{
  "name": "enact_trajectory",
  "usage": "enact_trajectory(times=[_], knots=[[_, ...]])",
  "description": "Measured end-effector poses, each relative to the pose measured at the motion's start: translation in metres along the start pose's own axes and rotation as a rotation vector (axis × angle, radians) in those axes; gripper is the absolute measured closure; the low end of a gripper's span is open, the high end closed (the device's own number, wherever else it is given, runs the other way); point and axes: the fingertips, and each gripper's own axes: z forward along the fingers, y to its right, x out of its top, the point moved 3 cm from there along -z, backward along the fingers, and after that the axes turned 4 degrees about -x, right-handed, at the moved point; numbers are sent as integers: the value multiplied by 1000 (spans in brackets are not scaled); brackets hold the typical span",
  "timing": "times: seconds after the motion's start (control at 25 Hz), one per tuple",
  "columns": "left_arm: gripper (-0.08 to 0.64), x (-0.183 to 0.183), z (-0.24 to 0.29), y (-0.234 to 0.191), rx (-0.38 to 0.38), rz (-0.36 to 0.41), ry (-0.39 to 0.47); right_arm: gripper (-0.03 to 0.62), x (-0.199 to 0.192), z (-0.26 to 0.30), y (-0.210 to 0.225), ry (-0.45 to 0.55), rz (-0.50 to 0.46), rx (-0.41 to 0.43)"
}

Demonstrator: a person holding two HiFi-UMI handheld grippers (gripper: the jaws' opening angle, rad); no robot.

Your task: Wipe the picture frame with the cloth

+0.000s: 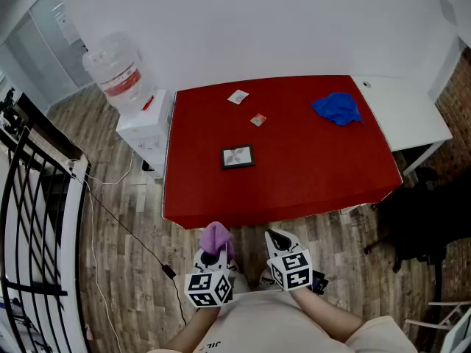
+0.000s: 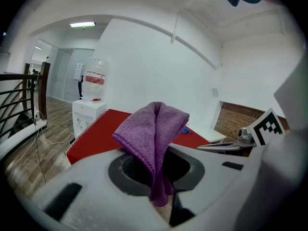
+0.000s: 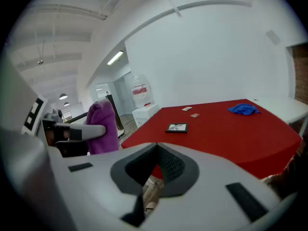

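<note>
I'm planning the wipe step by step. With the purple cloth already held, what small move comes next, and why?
Probably bring the left claw forward over the red table toward the picture frame. The claw is shut on the purple cloth but hangs short of the table's near edge, while the frame lies flat further in, untouched.

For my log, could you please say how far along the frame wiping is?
Done: the purple cloth is clamped in the left tool. In hand: the approach; that tool and the empty right tool are short of the red table. Left: reaching and wiping the picture frame there.
</note>
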Motion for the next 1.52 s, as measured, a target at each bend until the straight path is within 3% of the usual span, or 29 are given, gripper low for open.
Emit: enact_trajectory(times=[0.4,0.84,1.08,1.52], knots=[[497,10,44,-25,-19,-25,-11,588,16,42,12,-11,-7,-16],[497,77,132,-89,-135,39,-20,588,80,135,17,12,14,-107],[497,100,155,-122,-188,66,-36,588,104,170,7,31,26,-156],[497,112,185,-138,-180,43,-53,588,123,199,17,5,19,-157]])
